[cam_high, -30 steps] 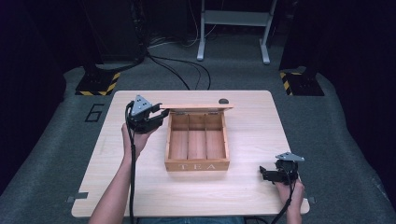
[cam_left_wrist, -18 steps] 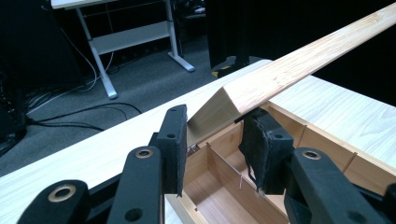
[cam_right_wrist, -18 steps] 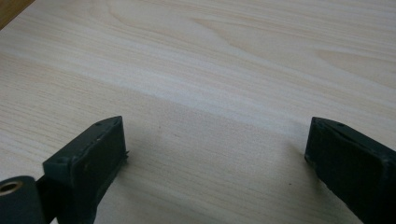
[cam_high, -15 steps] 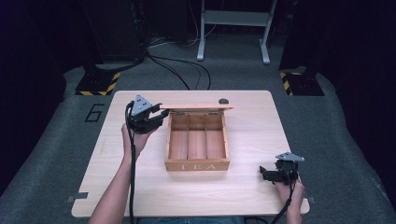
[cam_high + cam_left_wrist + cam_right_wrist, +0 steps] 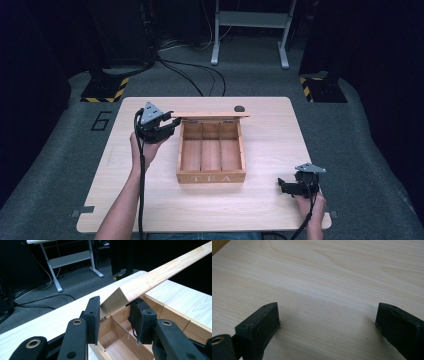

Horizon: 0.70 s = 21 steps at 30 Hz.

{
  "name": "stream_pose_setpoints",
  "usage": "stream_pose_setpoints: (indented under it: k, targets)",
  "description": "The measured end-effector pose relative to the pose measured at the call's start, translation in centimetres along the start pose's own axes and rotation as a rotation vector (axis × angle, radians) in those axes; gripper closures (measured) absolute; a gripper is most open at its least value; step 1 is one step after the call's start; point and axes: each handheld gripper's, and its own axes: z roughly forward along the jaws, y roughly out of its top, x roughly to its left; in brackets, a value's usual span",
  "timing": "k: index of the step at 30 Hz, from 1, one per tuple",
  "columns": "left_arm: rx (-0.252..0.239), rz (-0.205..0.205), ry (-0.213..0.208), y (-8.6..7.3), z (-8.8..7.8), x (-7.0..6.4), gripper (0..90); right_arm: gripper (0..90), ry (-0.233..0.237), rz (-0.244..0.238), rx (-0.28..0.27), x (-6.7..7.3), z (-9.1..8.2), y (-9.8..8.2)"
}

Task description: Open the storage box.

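Observation:
A wooden tea box (image 5: 210, 170) with three bare compartments stands in the middle of the table (image 5: 270, 140). Its lid (image 5: 212, 115) is swung up at the far side. My left gripper (image 5: 175, 121) is at the lid's left end and is shut on it. In the left gripper view the lid's corner (image 5: 130, 290) sits between the two pads (image 5: 93, 315), above the box interior (image 5: 120, 340). My right gripper (image 5: 281, 186) rests low near the table's front right corner. Its jaws are wide apart over bare wood (image 5: 324, 277) in the right gripper view, with nothing between them.
A small dark round mark (image 5: 239, 108) lies on the table behind the box. Beyond the table, a white desk frame (image 5: 250, 30), black cables (image 5: 190, 70) and yellow-and-black striped bases (image 5: 105, 90) are on the grey floor.

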Motion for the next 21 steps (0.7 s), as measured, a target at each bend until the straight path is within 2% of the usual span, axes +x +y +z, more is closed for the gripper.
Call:
stream_pose_setpoints:
  k: [15, 16, 21]
  targets:
    - [0.009, 0.027, 0.004, -0.9, -0.5, -0.7, 60.8, 4.8, 0.000, 0.000, 0.000, 0.0, 0.0, 0.0]
    - [-0.001, 0.023, 0.012, -1.1, -0.5, -0.9, 60.9, 4.8, 0.000, 0.000, 0.000, 0.0, 0.0, 0.0]
    - [0.009, 0.043, 0.015, -1.7, -0.8, -1.3, 60.8, 4.8, 0.000, -0.003, -0.001, 0.0, 0.0, 0.0]
